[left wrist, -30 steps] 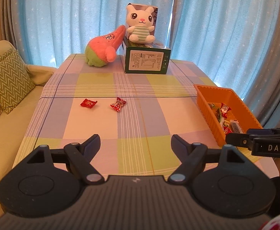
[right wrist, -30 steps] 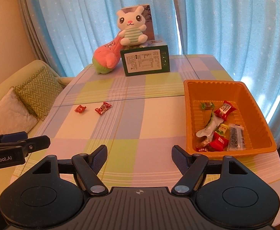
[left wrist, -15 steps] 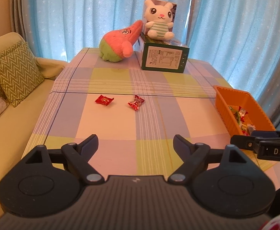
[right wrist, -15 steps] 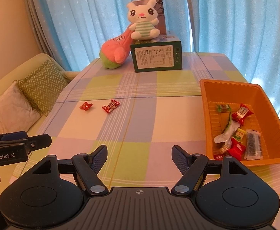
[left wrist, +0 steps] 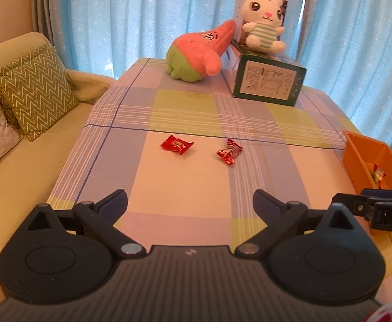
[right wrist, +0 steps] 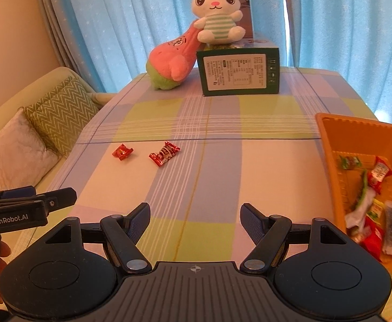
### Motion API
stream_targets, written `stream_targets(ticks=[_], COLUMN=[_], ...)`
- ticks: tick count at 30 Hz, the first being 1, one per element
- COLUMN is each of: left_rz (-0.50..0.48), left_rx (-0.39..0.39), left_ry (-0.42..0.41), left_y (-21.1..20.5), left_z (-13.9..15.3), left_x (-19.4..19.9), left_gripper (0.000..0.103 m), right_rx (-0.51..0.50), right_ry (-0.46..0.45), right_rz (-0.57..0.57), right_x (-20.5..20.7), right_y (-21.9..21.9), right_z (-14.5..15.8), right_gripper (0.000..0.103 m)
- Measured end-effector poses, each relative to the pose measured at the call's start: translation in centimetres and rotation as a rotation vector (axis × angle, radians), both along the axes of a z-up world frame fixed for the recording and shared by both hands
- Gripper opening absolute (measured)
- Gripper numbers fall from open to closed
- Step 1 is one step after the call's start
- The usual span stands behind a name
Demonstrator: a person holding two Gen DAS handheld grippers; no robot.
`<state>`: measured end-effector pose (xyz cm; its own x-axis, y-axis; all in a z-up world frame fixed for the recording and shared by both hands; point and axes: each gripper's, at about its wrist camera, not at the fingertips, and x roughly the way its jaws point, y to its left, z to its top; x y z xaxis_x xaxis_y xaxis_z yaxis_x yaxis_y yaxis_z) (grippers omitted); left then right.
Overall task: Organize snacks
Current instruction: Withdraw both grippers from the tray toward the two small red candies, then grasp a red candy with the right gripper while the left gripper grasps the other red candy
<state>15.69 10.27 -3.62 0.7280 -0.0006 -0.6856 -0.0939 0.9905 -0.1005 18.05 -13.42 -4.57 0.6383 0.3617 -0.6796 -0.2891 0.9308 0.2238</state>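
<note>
Left tool nearer candies, view panned left

I see two red-wrapped candies lying flat mid-frame on the checked cloth: a square one left, a twist-ended one just beside it. At right, my orange basket holds several more wrapped snacks.
</note>
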Motion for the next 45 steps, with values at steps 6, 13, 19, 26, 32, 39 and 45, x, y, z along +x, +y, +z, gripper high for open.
stream_targets(ticks=[6,13,19,26,32,39,45], left_rz=[0.038,0.111,0.162,0.207,0.204,0.199,0.168], left_rx=[-0.006,0.031,0.012,-0.033,-0.075,-0.117,-0.163], left_ry=[0.004,-0.033,-0.072,-0.019,-0.011,-0.008,-0.003], left_y=[1.7,3.4,5.3,6.6,7.6,8.0,7.7], left_z=[-2.0,-4.2,-5.9,-7.0,-7.8,-8.1,-8.7], left_x=[2.5,5.3,7.1,8.6,9.0,9.3,10.1], left_gripper=[0.099,0.099,0.099,0.098,0.098,0.098,0.097], right_rx=[0.001,0.023,0.061,0.071,0.052,-0.023,-0.113], right_ry=[0.009,0.004,0.015,-0.003,-0.016,-0.075,-0.129], right_rz=[0.007,0.031,0.039,0.061,0.067,0.089,0.136], right_x=[3.3,7.0,10.0,13.0,14.5,15.1,14.2], right_y=[1.8,4.3,6.2,8.7,10.2,11.8,11.4], right_z=[-1.7,-4.0,-5.9,-7.7,-9.1,-9.4,-9.8], right_gripper=[0.074,0.074,0.073,0.066,0.057,0.04,0.022])
